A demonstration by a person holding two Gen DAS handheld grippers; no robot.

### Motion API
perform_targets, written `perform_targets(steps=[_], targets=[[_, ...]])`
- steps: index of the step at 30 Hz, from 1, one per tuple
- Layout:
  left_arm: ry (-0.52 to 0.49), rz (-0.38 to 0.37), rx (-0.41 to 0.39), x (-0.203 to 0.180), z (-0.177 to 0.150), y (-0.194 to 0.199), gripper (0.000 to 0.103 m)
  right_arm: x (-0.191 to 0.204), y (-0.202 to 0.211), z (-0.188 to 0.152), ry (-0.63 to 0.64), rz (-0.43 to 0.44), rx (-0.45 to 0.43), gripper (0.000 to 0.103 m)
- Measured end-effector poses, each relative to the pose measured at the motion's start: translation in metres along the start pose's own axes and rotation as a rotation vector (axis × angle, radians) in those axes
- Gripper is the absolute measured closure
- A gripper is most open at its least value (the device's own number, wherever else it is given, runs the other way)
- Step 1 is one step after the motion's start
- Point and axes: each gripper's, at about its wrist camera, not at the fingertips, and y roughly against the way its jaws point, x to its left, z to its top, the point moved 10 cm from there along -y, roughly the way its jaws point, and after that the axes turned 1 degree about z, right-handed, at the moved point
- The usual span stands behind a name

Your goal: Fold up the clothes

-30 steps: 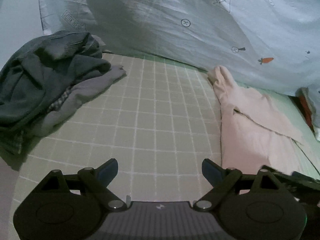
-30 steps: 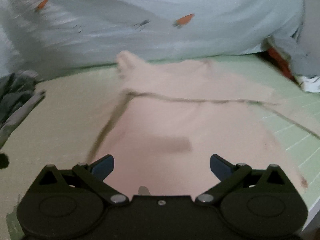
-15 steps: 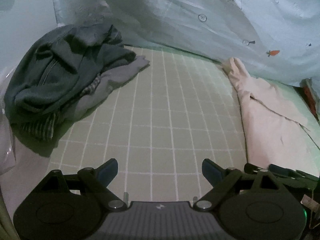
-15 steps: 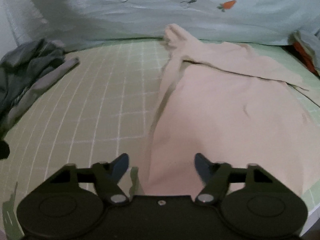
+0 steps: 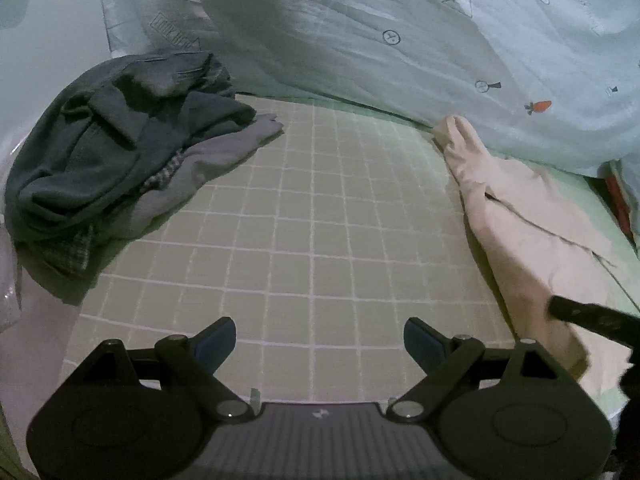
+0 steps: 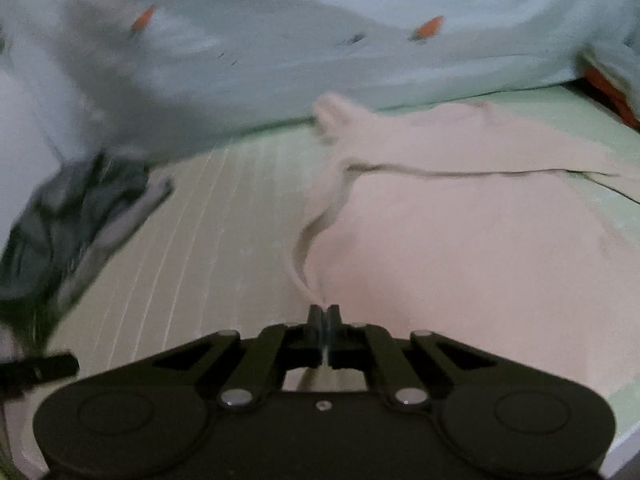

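Observation:
A pale pink garment [image 6: 460, 232] lies spread on the green checked bed sheet [image 5: 320, 216]. My right gripper [image 6: 323, 312] is shut on the garment's near left edge, which rises in a thin fold up to the fingertips. In the left wrist view the same pink garment [image 5: 516, 224] runs along the right side, and the right gripper's dark tip [image 5: 588, 314] touches it. My left gripper [image 5: 320, 340] is open above bare sheet, holding nothing.
A heap of dark grey and checked clothes [image 5: 116, 160] sits at the left of the sheet. A light blue duvet with carrot prints [image 5: 400, 40] is bunched along the back. Something red [image 6: 608, 92] lies at the far right.
My right gripper has gone from open to shut, pinching the pink garment's left edge and lifting it. The left gripper stayed open and shifted only slightly.

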Motion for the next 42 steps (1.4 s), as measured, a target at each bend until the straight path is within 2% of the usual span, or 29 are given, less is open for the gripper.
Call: perform_targets(steps=[4,8,10,14,15,16,18,21,22,27,32,36,40,42], targets=[[0.012,0.005,0.007,-0.027,0.000,-0.005,0.012,-0.058,0.005,0.007,-0.056,-0.069,0.012,0.101],[0.017,0.032,0.010,-0.057,0.005,-0.016,0.012,-0.109,-0.011,-0.009,-0.073,-0.117,0.115,0.101],[0.020,0.045,0.011,-0.072,0.007,-0.021,0.012,-0.118,-0.018,-0.015,-0.023,-0.115,0.159,0.101],[0.025,0.072,0.014,-0.102,0.012,-0.031,0.012,-0.116,-0.023,-0.013,0.108,-0.059,0.213,0.098],[0.026,0.078,0.014,-0.109,0.013,-0.034,0.012,-0.117,-0.024,-0.008,0.131,-0.035,0.221,0.091],[0.028,0.085,0.015,-0.116,0.014,-0.036,0.012,-0.118,-0.024,-0.004,0.154,-0.011,0.229,0.077],[0.030,0.098,0.016,-0.131,0.017,-0.041,0.012,-0.125,-0.024,0.010,0.162,0.038,0.220,0.061],[0.041,0.116,0.034,-0.147,0.025,-0.060,0.012,-0.150,-0.022,0.040,0.121,0.073,0.169,0.046],[0.045,0.122,0.042,-0.152,0.028,-0.066,0.012,-0.162,-0.024,0.049,0.105,0.060,0.158,0.041],[0.067,0.151,0.078,-0.176,0.044,-0.101,0.012,-0.231,-0.042,0.089,-0.004,-0.028,0.133,0.039],[0.095,0.175,0.118,-0.194,0.061,-0.139,0.012,-0.304,-0.061,0.126,-0.103,-0.127,0.083,0.030],[0.024,0.189,0.166,-0.206,0.072,-0.173,0.012,-0.348,-0.090,0.156,-0.143,-0.203,0.053,0.026],[0.034,0.220,0.210,-0.210,0.077,-0.193,0.012,-0.377,-0.125,0.168,-0.126,-0.269,0.106,0.026],[0.035,0.222,0.226,-0.212,0.077,-0.201,0.012,-0.380,-0.135,0.171,-0.111,-0.262,0.120,0.024]])
